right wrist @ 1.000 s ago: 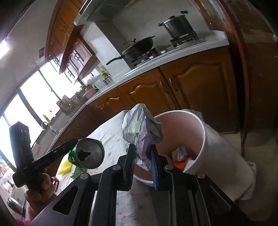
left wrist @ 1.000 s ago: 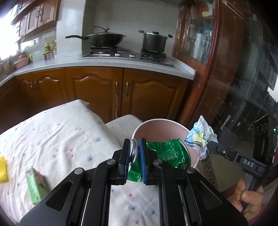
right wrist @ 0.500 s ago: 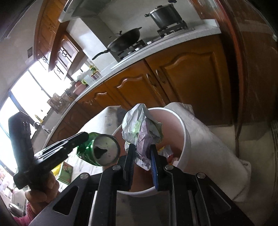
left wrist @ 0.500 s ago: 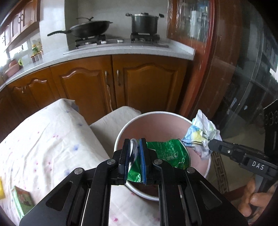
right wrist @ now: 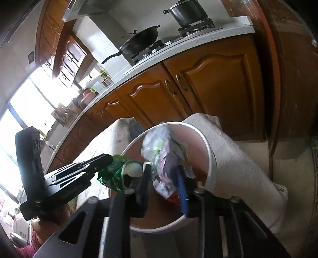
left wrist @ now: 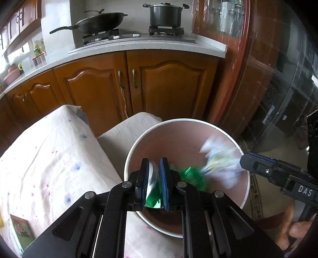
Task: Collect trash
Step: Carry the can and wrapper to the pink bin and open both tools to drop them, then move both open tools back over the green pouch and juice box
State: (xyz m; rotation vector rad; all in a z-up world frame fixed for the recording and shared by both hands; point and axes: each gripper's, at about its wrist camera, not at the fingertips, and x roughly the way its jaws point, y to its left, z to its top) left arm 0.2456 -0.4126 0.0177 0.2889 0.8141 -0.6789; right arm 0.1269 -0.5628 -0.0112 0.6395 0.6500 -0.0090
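Both loads hang over the bin [left wrist: 245,190] mouth: left fingers [left wrist: 154,183] clamp the green can [left wrist: 191,175], right fingers [right wrist: 163,186] parting around crumpled paper [right wrist: 165,156], straight drop below.

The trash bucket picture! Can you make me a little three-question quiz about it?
1. True or false: the green can is above the open pink bucket.
2. What does the right hand-held gripper have between its fingers? A) crumpled paper B) a spoon C) a sock
3. Fill in: on the stove stand a wok and a lidded ____.

Key: 1 true; 2 A, the crumpled paper; 3 pot. The left hand-held gripper grips the can.
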